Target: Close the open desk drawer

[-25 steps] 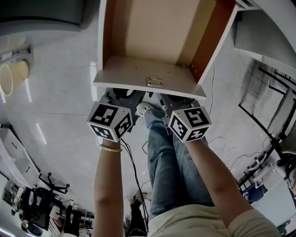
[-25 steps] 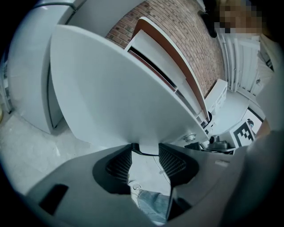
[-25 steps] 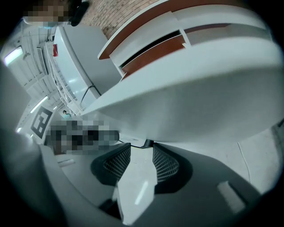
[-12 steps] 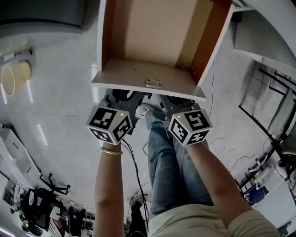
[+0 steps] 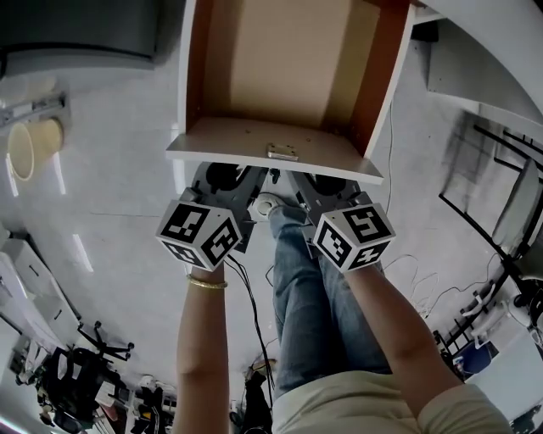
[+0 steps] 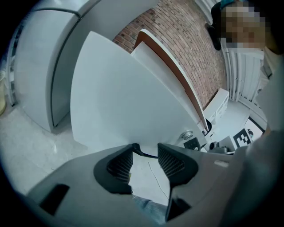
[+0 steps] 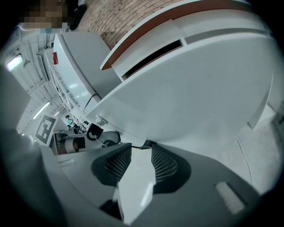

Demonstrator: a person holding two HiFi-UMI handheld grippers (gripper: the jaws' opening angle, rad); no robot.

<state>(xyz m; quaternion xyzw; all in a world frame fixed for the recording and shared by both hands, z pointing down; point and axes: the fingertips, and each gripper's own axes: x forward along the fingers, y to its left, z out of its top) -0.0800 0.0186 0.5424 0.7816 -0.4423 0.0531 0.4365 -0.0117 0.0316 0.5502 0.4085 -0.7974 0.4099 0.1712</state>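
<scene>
The open drawer (image 5: pixel 288 59) has brown sides, a beige bottom and a white front panel (image 5: pixel 254 142) with a small metal plate (image 5: pixel 282 152). Both grippers sit just below that panel's near edge, side by side. My left gripper (image 5: pixel 227 178) is open; its fingertips (image 6: pixel 145 148) stand apart at the panel's lower edge (image 6: pixel 128 97), and only floor and jeans show between them. My right gripper (image 5: pixel 327 183) is open too, with its tips (image 7: pixel 141 146) at the same panel (image 7: pixel 191 102). Its jaws have closed a little, with nothing between them. A round lock knob (image 6: pixel 187 134) sticks out of the panel between the two grippers.
The person's legs in jeans (image 5: pixel 297 288) stand under the drawer, with a black cable (image 5: pixel 246 314) on the pale floor. A grey cabinet (image 5: pixel 76 25) is at the top left, a beige bin (image 5: pixel 30 144) at the left, and black metal frames (image 5: pixel 501 195) at the right.
Both grippers have risen a little below the drawer front, and their marker cubes look slightly larger. The drawer stays as open as before.
</scene>
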